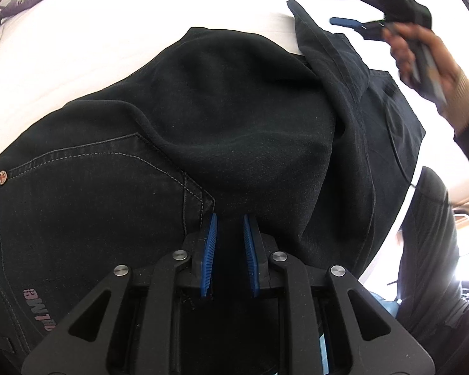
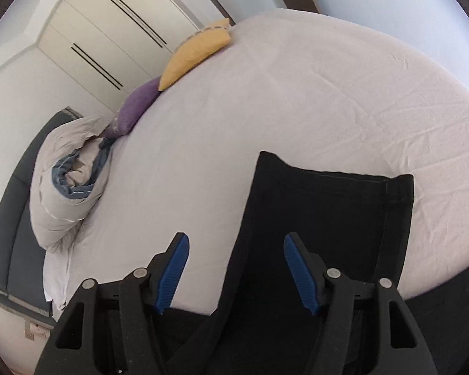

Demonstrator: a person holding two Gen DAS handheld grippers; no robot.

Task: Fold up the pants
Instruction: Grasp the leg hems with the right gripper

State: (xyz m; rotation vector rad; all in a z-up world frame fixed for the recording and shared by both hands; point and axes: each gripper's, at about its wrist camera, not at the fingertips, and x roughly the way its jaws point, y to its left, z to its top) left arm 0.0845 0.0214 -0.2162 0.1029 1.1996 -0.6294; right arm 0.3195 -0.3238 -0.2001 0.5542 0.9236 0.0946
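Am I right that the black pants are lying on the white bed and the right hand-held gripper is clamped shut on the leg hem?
Not quite. The right hand-held gripper is open, its blue pads spread wide above the fabric and gripping nothing; the right wrist view shows this. The rest stands: the black pants do lie on the white bed.

Home bedroom: bed (image 2: 265, 93), pillows (image 2: 194, 53), wardrobe (image 2: 93, 31).

Pants (image 1: 234, 131): matt black denim, pale stitching, metal rivet (image 1: 2, 177) at nine o'clock. Sheet (image 2: 297, 100): smooth white cloth. Pads (image 2: 173, 268): ribbed blue.
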